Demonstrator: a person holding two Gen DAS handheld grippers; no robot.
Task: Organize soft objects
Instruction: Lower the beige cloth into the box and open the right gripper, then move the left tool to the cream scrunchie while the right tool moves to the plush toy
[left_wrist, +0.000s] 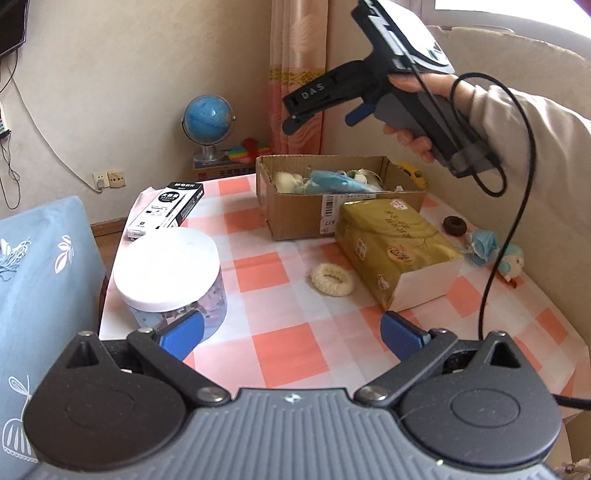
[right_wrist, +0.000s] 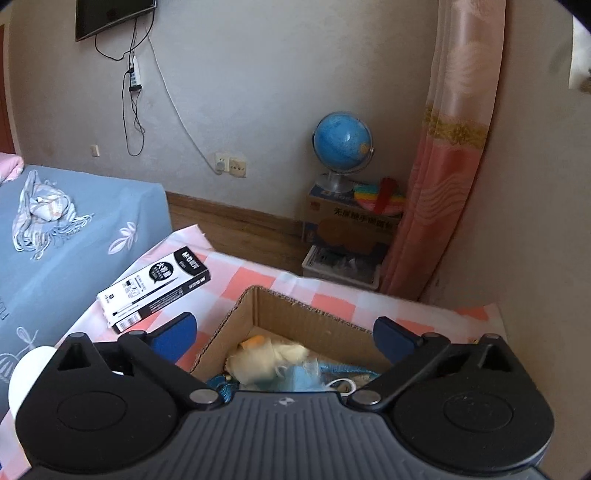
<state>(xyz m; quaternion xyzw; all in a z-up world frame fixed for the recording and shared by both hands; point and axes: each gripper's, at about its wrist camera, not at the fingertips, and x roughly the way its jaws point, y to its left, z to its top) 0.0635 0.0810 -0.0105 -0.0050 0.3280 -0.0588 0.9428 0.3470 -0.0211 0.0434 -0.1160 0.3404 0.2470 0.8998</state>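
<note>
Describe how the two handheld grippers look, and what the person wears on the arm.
Each gripper has a ribbed grey body, black round-ended linkage arms with silver pivot screws, and blue finger pads. A small white logo sits on the grey body. The right gripper, seen from the side, is black with "DAS" in pale letters, a grey handle and a thin black cable. The sleeve is beige.

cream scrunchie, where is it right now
In the left wrist view the cream scrunchie lies on the checked tablecloth near the middle, just left of the gold tissue pack and in front of the cardboard box.
</note>
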